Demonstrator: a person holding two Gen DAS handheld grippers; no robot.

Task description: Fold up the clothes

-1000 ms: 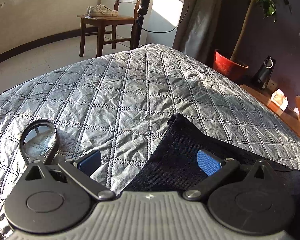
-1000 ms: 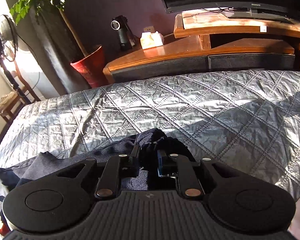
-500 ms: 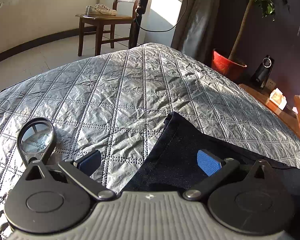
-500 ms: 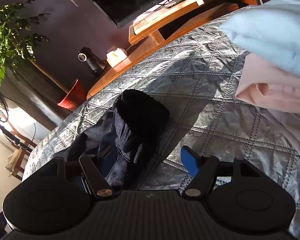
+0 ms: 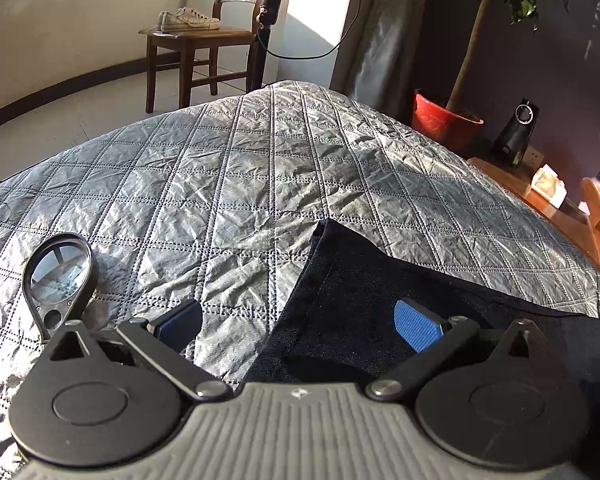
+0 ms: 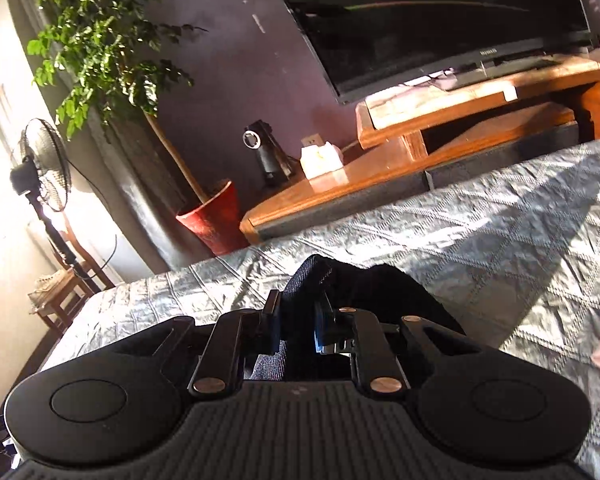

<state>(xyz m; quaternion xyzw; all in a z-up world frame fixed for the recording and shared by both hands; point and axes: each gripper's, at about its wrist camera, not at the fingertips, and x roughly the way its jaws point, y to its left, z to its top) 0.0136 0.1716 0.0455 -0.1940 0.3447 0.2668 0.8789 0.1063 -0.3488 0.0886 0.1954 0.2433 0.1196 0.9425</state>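
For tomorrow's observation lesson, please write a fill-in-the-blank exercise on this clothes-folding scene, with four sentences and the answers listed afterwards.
1. The right claw is shut on a bunch of dark ______ fabric.
2. The left claw is ______, one pad over the quilted cover and one over the dark garment.
3. The round black-rimmed object lying on the cover beside the left claw is a ______.
4. A pair of pale ______ sits on the wooden chair.

Missing words: denim; open; magnifying glass; sneakers
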